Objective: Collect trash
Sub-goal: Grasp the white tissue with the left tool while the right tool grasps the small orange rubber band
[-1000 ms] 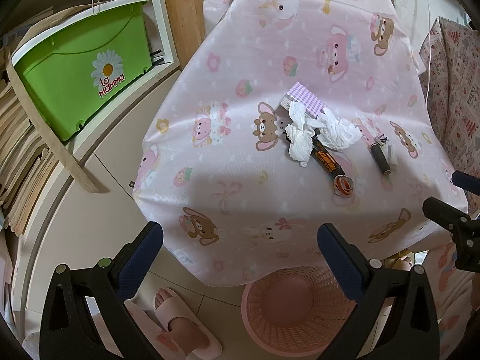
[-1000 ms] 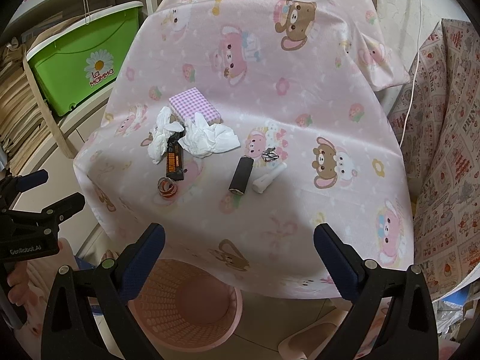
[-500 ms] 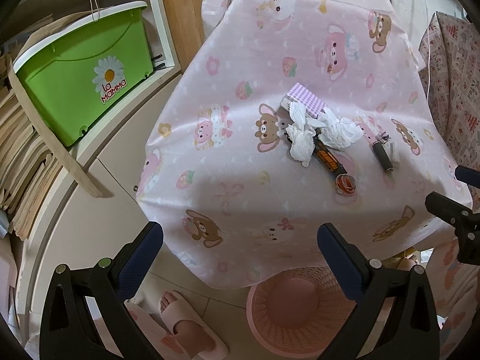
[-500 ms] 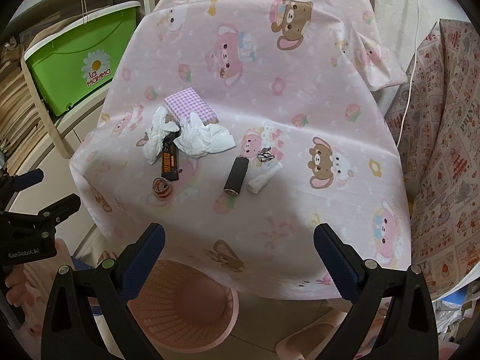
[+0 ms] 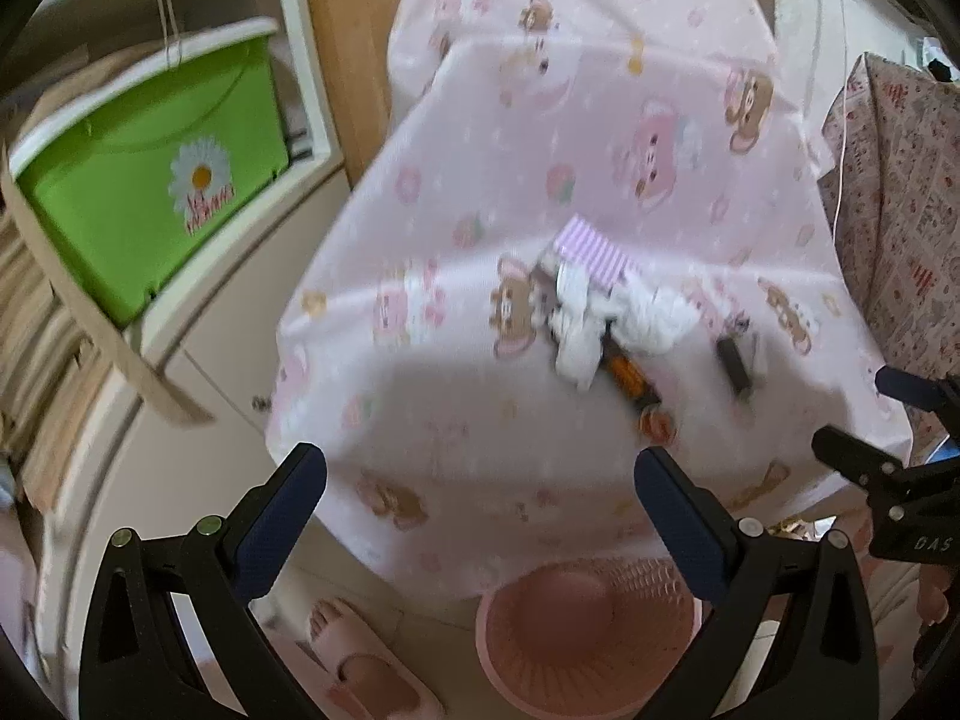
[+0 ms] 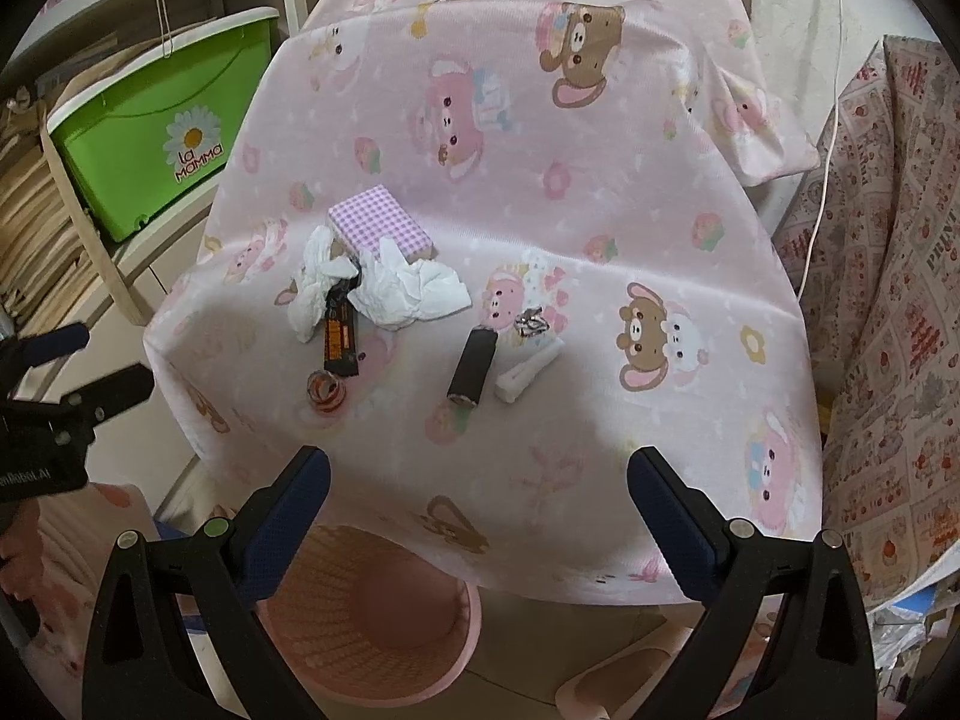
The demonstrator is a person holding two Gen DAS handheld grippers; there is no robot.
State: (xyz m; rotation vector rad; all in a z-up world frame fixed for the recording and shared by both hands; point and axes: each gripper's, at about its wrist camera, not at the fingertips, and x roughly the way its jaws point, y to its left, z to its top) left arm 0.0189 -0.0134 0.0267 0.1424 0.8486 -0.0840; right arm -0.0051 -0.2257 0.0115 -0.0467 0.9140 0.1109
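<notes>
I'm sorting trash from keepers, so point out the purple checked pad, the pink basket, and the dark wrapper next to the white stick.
purple checked pad (image 6: 379,222), right wrist view, top face.
pink basket (image 6: 462,651), right wrist view, front rim.
dark wrapper (image 6: 473,373), right wrist view, middle.

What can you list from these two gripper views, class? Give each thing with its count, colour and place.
Tablecloth: one, pink cartoon print, covering the table.
Tissues: two, white, crumpled, left of centre.
Checked packet: one, lilac, behind the tissues.
Orange-black wrapper: one, between the tissues.
Round wrapper: one, orange, near the table's front edge.
Dark wrapper: one, brown, centre.
White stick: one, beside the dark wrapper.
Foil scrap: one, silver, behind the stick.
Basket: one, pink, on the floor under the table edge.
Storage box: one, green, shelf at left.
Slipper: one, pink, floor.
Left gripper: black, open.
Right gripper: black, open.
</notes>
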